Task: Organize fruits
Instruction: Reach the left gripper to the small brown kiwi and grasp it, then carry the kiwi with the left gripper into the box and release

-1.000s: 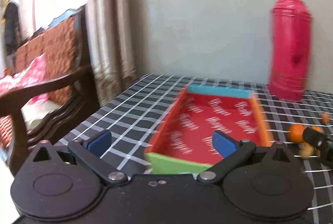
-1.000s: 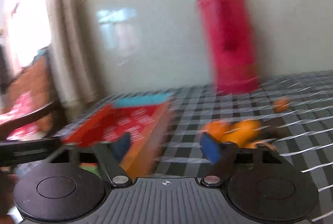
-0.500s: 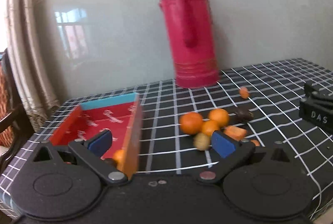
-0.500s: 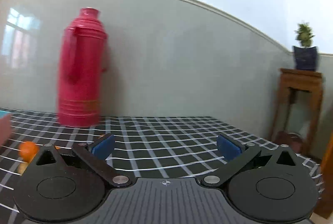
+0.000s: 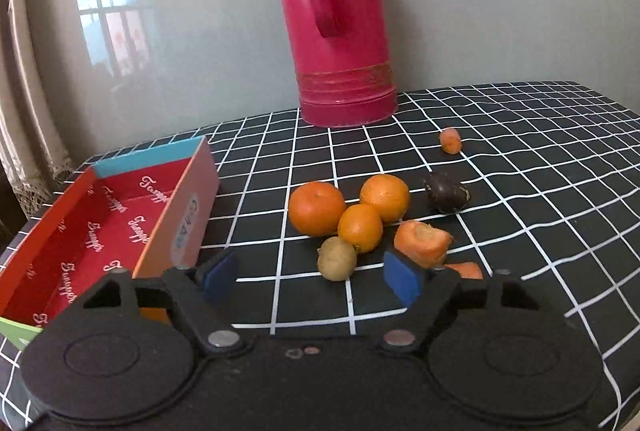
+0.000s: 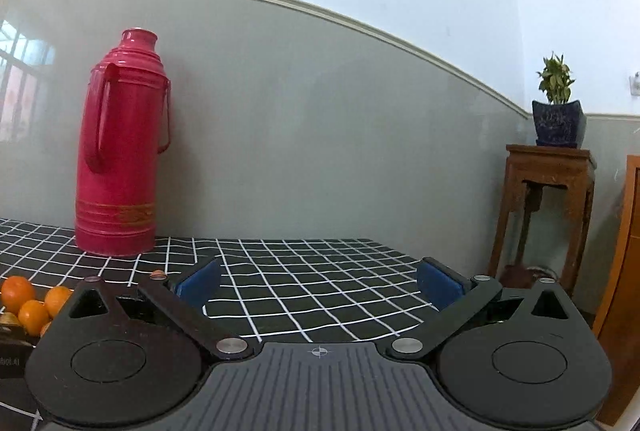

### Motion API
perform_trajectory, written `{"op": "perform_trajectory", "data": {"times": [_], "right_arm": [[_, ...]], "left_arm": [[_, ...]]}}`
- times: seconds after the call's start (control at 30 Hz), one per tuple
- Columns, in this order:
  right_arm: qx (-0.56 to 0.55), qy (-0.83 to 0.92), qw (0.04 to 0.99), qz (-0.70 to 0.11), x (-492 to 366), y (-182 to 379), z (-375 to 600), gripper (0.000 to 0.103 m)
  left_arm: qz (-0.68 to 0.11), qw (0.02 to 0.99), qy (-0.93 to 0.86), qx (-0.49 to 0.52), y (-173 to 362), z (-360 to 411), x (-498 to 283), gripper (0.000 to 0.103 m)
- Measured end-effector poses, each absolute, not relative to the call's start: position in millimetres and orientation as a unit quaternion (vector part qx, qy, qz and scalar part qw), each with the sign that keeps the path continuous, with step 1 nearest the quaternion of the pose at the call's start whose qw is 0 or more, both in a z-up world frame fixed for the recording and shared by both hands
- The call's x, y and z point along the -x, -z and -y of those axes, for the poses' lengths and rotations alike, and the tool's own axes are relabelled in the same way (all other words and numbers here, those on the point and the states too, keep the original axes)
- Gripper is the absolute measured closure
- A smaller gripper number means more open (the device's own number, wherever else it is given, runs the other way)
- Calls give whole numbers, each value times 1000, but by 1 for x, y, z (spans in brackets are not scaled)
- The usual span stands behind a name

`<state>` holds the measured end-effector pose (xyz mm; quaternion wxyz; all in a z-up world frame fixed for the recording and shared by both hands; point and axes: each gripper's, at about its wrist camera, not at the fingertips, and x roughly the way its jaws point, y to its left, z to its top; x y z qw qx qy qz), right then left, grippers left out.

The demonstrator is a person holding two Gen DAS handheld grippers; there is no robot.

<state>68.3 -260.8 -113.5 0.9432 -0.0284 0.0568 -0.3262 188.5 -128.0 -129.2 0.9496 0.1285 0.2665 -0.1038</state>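
change, left view: a second ago we faced the box head-on; now the view has swung right and the fruit pile sits straight ahead, sharp. We read this as lining up for a first pick.
change, right view: it has swung off the pile and settled; the fruit is only at its far left edge.
box: left of the pile, open, red inside, nothing seen in it. Long axis runs away from us, blue end wall far, green end near.
left gripper: wide, holding nothing, low over the cloth, just short of the potato.
oranges: three, touching; round, no axis to speak of.
carrot piece: cut face up-left, lying across.
thermos: upright, behind.
right gripper: wide, holding nothing, over bare tablecloth.
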Motion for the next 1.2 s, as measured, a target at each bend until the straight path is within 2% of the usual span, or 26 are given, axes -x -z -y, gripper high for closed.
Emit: {"op": "perform_trajectory", "data": {"times": [0.57,0.7,0.77,0.87,1.2], "right_arm": [[36,324,943,-62,-69,116,272,0],[32,324,943,-62,-68,116,275,0],[29,323,944,-64,-67,116,276,0],[26,318,946,-63,-67,115,275,0],[27,293,953,-65,-72,114,263,0]], "left_arm": [[-313,935,141,-94,140,139,-214,76],[-310,936,139,-95,140,140,-211,77],[-311,936,140,-91,140,139,-212,84],[-314,935,142,-87,139,137,-212,88],[-292,943,134,-88,129,130,-206,88]]}}
